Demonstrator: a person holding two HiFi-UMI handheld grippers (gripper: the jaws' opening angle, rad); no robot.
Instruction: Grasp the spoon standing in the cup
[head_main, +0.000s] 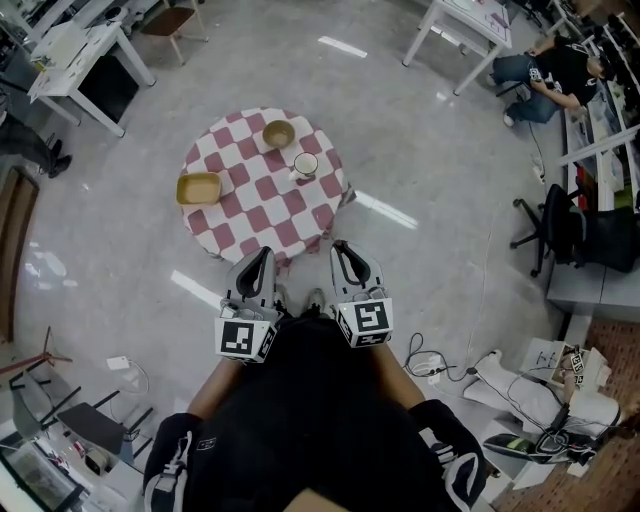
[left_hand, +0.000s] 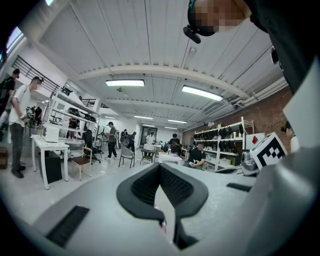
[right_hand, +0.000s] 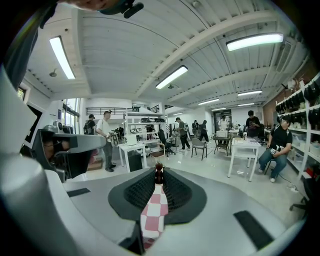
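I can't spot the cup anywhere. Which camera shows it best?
The head view: the cup stands in full sight on the checkered table. The right gripper view shows only a strip of that table between its jaws, no clear cup; the left gripper view shows none of it.

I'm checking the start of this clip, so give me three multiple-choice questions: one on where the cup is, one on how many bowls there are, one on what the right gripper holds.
1. Where is the cup? A on the floor; B on the checked table; C in a gripper.
2. How many bowls are on the table? A two; B four; C none.
3. The right gripper holds: A a bowl; B the cup; C nothing.
Answers: B, it stands near the table's right edge; A, a round bowl and a yellow bowl; C, only cloth shows through the gap between its jaws.
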